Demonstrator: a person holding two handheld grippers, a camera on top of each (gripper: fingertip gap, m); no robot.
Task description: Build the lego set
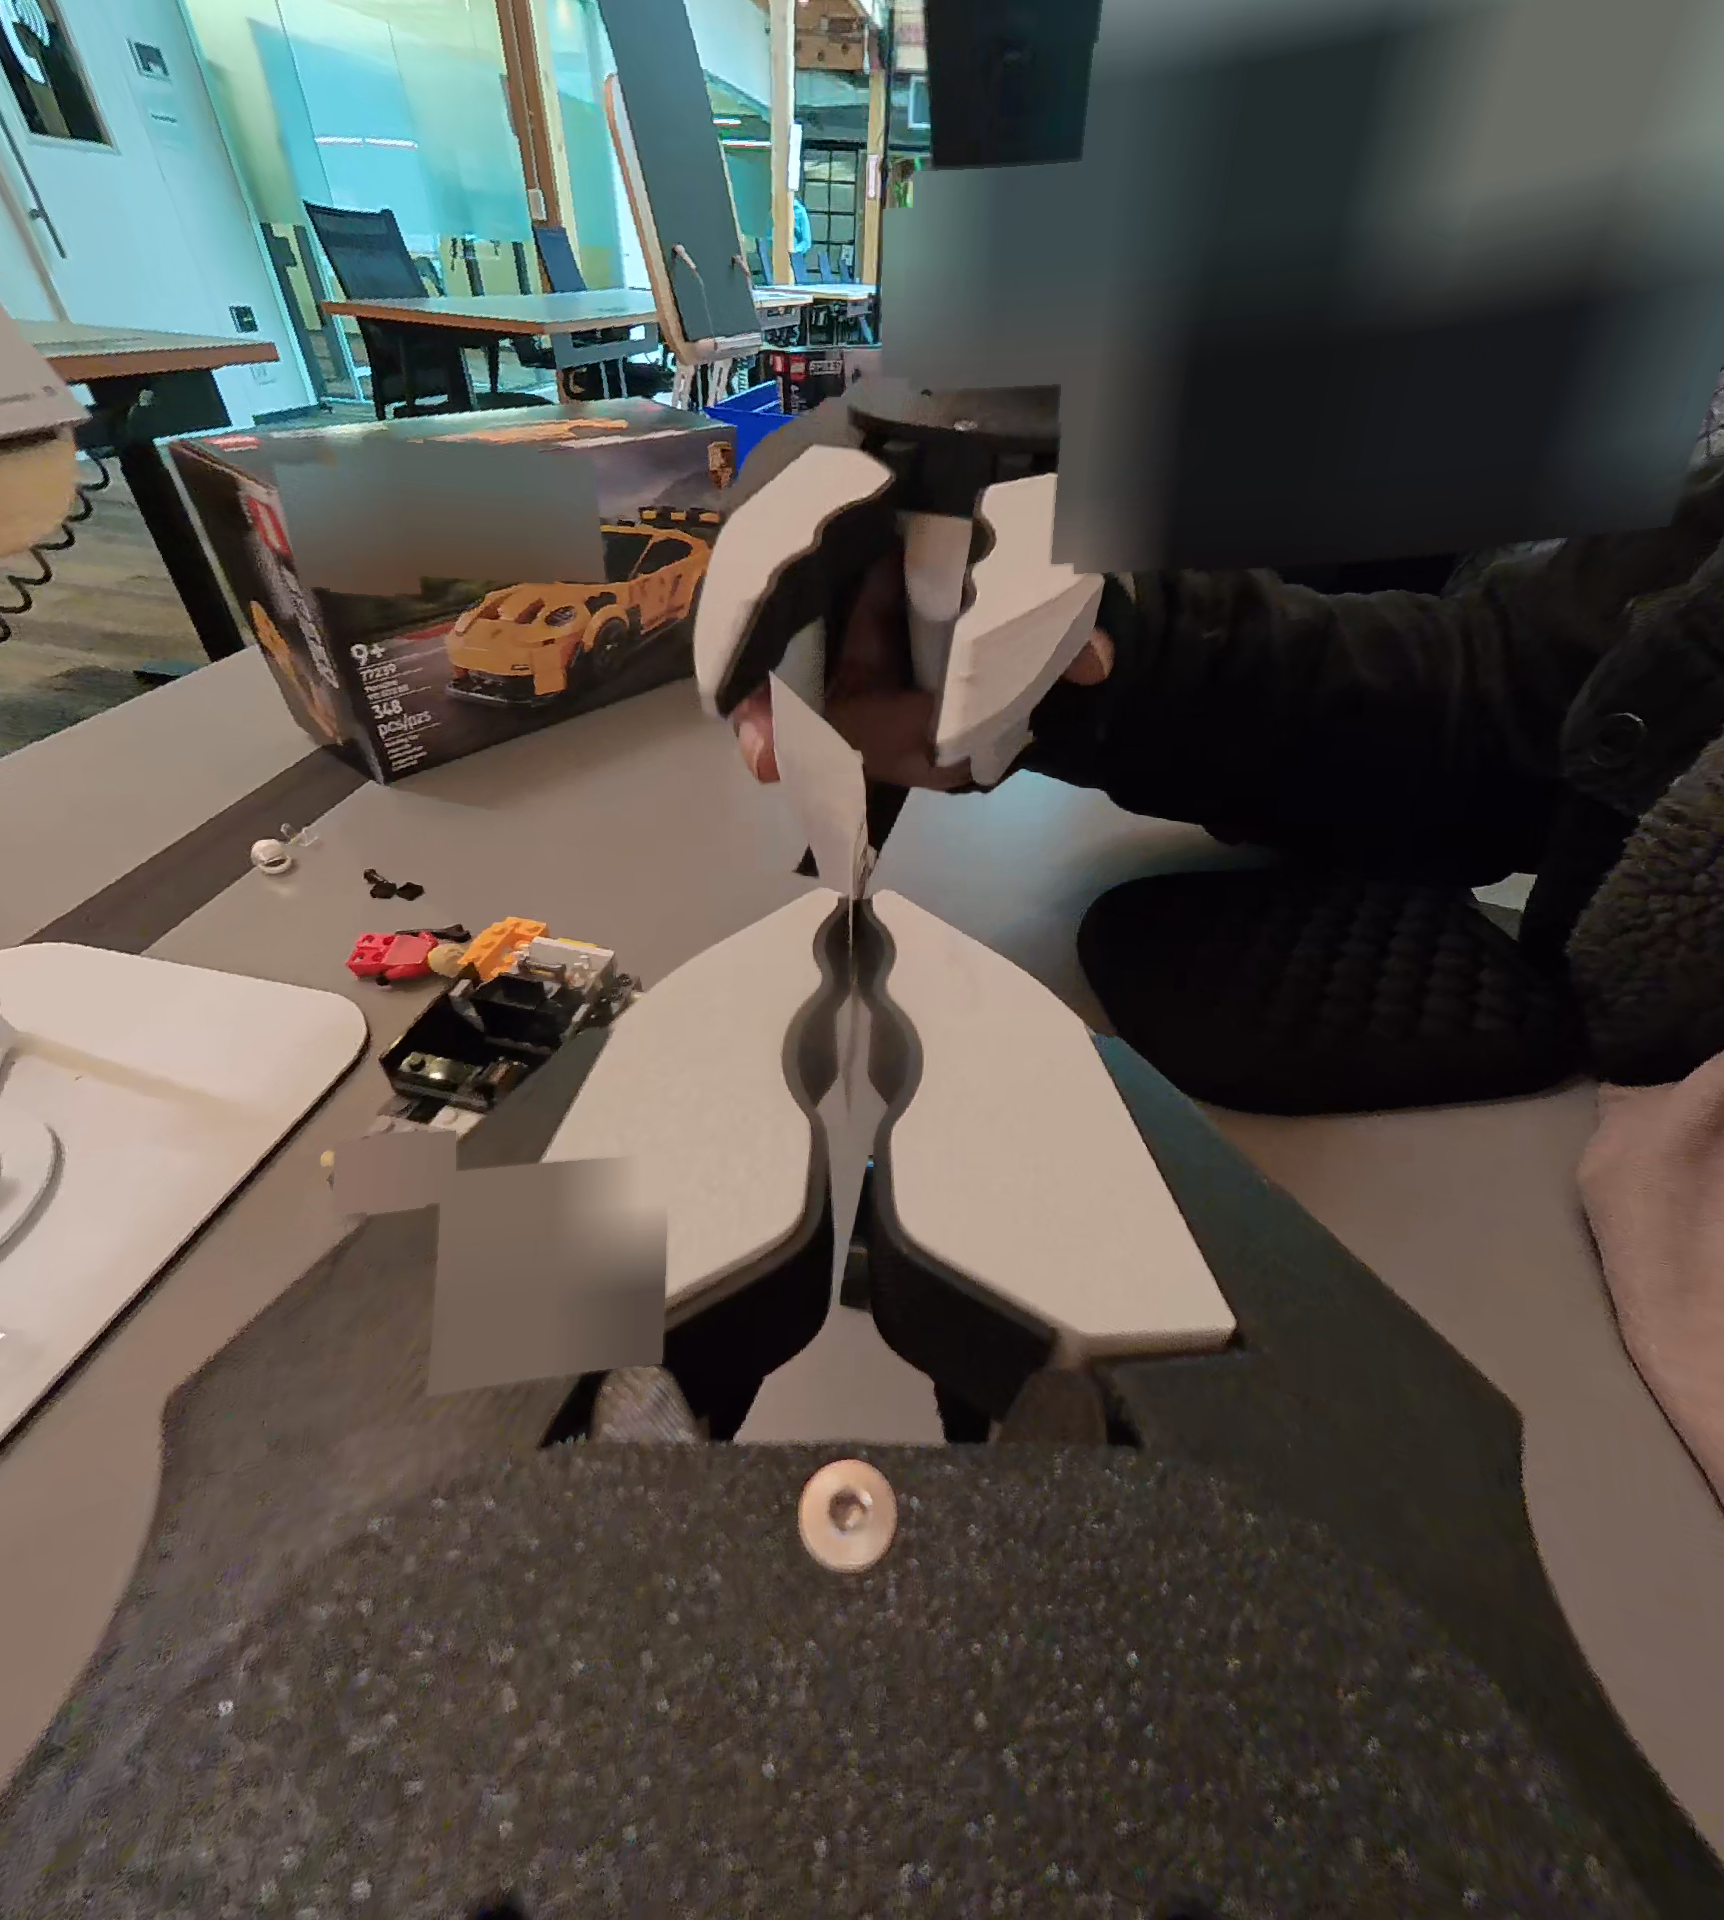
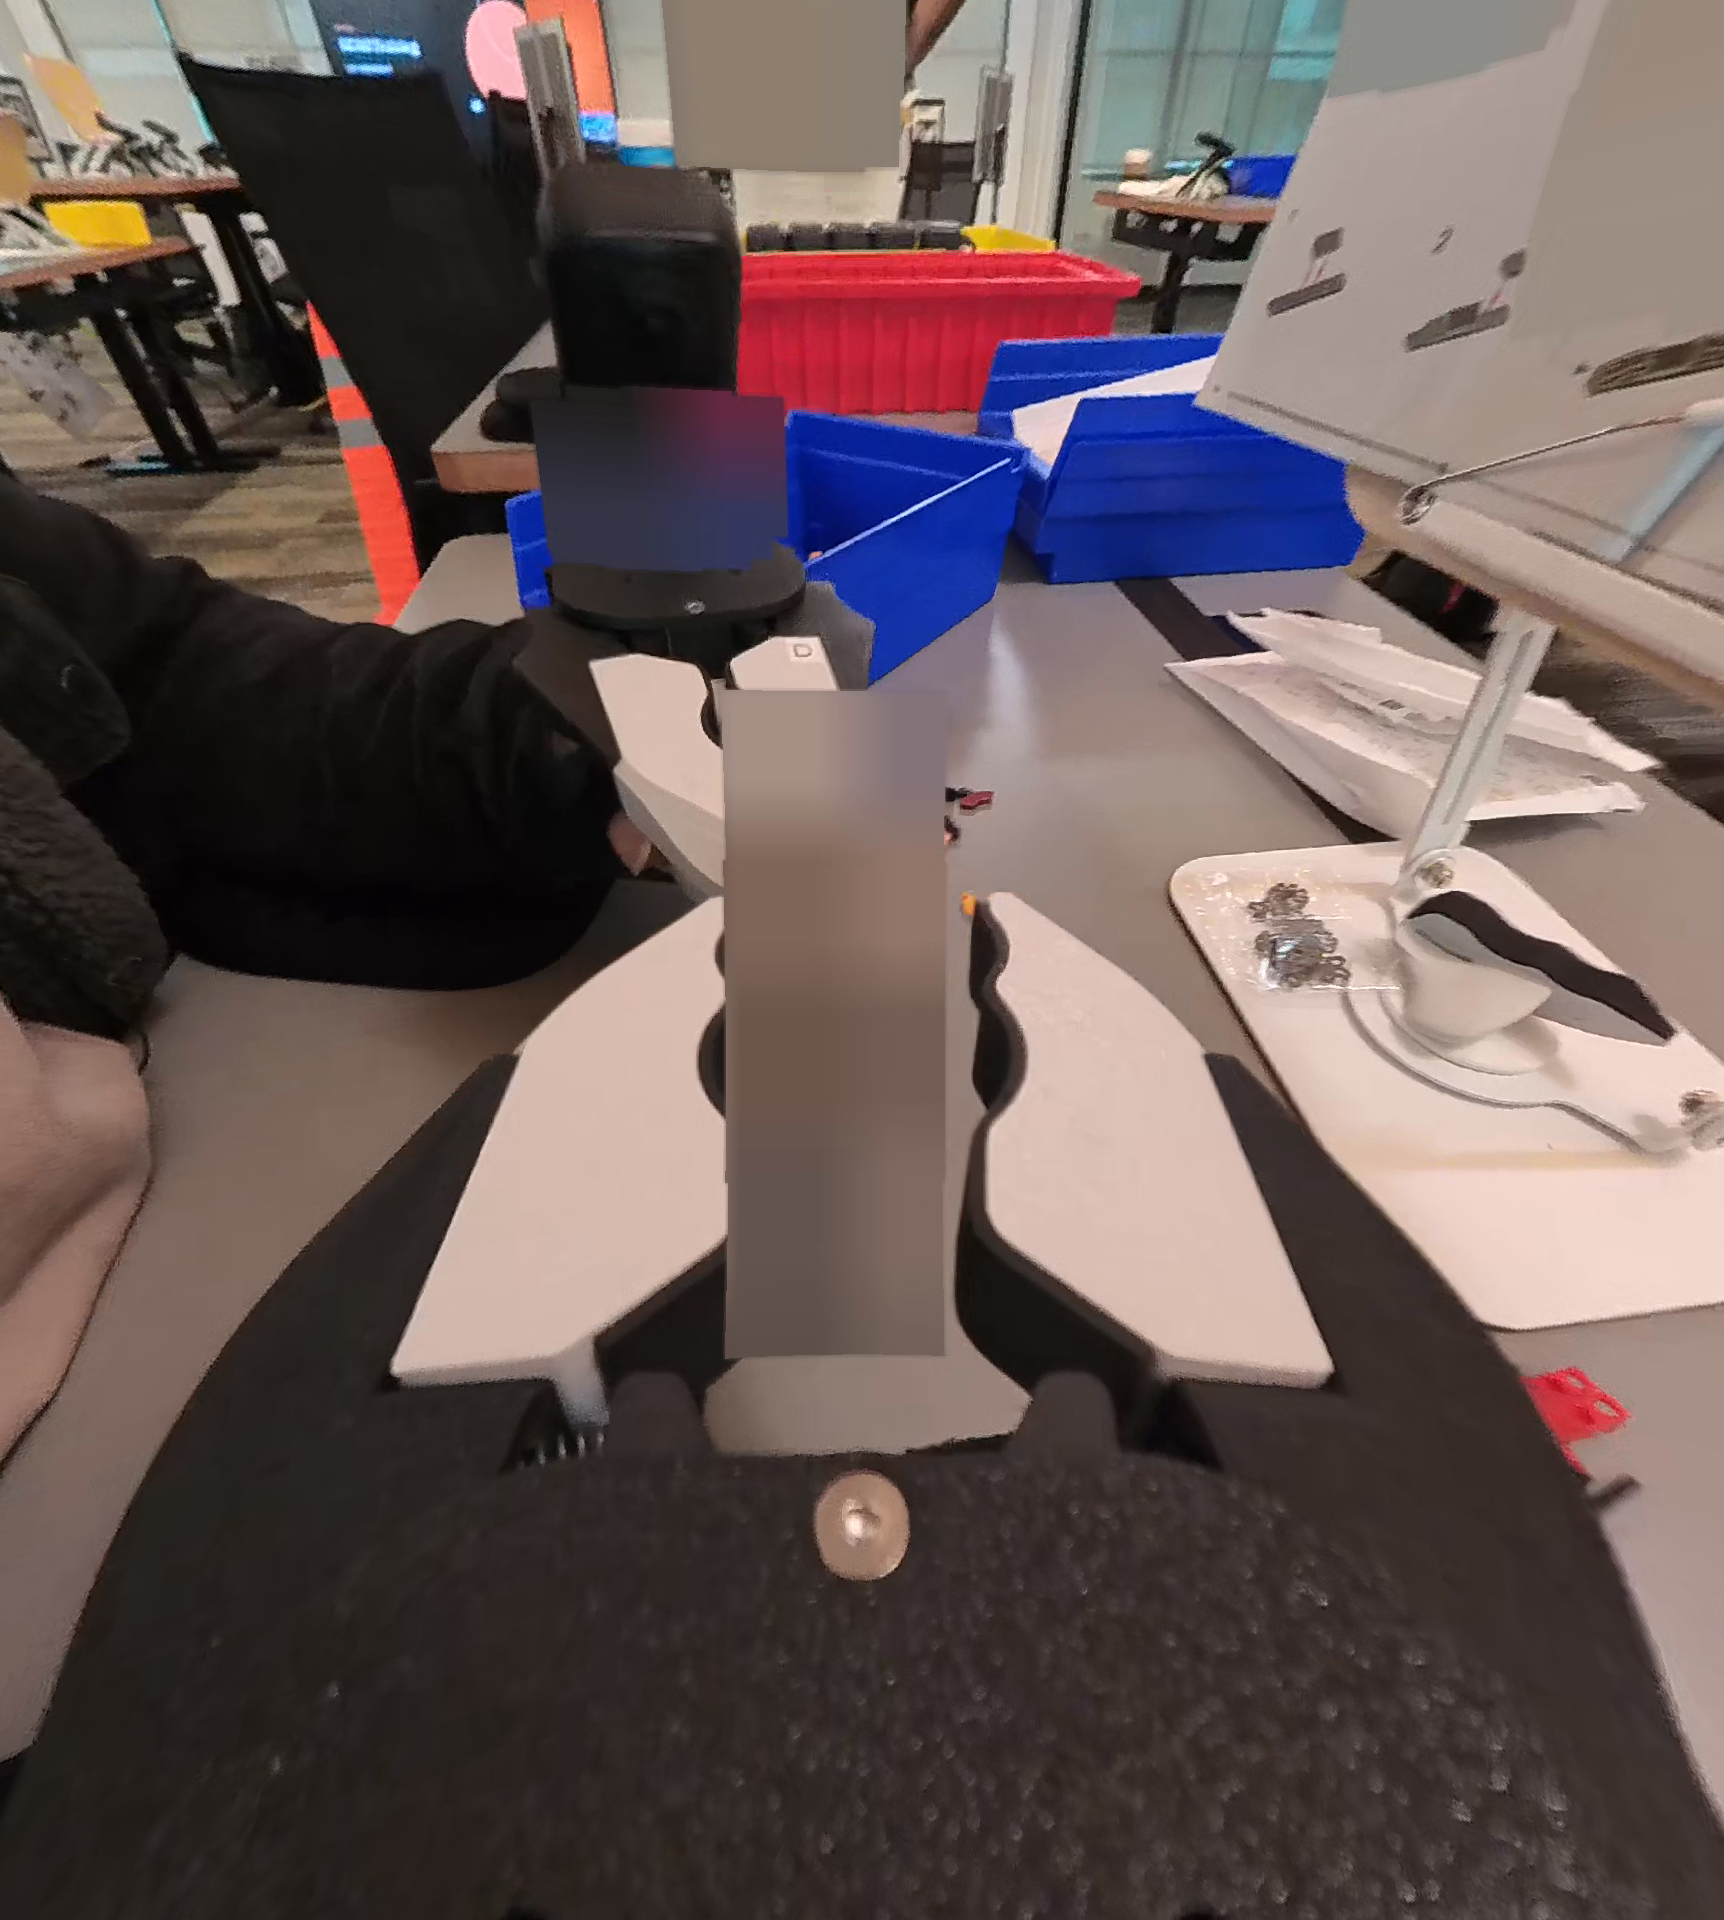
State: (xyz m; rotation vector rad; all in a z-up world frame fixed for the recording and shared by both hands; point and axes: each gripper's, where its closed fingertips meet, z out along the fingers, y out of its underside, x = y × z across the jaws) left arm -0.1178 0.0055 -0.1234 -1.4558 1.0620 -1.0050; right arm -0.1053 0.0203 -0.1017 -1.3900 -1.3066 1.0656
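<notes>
On the grey table (image 1: 567,831), left of my tools, lies the half-built black and orange lego car (image 1: 499,1003). My left gripper (image 1: 851,920) is pressed together on a thin white sheet (image 1: 822,790). My right gripper (image 2: 842,914) is spread; a blur hides its gap.

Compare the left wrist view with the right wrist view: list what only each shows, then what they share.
Only the left wrist view: the lego box, the half-built model and the left gripper with its jaws shut on a thin white sheet.
Only the right wrist view: the red bin, the blue bins and the right gripper seen close, jaws apart.
Both: the grey table, the white stand base, both grippers and a dark sleeve.
</notes>
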